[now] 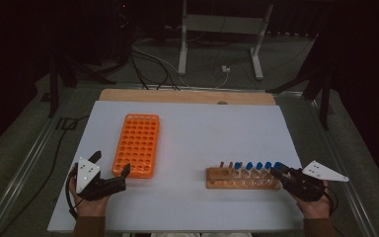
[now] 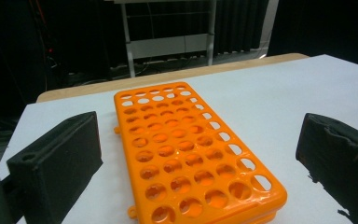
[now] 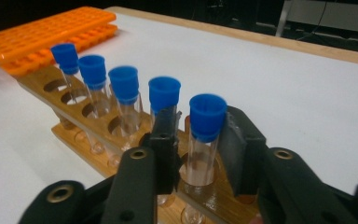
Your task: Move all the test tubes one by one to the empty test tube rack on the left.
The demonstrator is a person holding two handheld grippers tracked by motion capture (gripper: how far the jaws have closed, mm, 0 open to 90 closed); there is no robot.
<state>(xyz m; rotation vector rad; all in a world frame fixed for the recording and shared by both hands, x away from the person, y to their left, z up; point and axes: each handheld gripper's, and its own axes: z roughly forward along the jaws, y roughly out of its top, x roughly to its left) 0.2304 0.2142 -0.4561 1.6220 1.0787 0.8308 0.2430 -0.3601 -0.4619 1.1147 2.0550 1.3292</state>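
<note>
With your right gripper's (image 3: pixel 193 154) fingers clenched on the end tube (image 3: pixel 205 135), a tilted pull jams it in the wooden rack (image 3: pixel 74 119).

Bare bench (image 1: pixel 192 148) lay between the orange rack (image 1: pixel 137 144) and the wooden rack (image 1: pixel 242 177) (capped tubes (image 3: pixel 124 84) crowded its row).

Both hand-held grippers, left gripper (image 1: pixel 112 165) and right gripper (image 1: pixel 278 173), are black with blocky dark padded jaws, round bolt holes in their arms, a pale grey three-cornered plate with dark dots on top, thin black trailing cables, and brown sleeves (image 1: pixel 90 226) behind.
</note>
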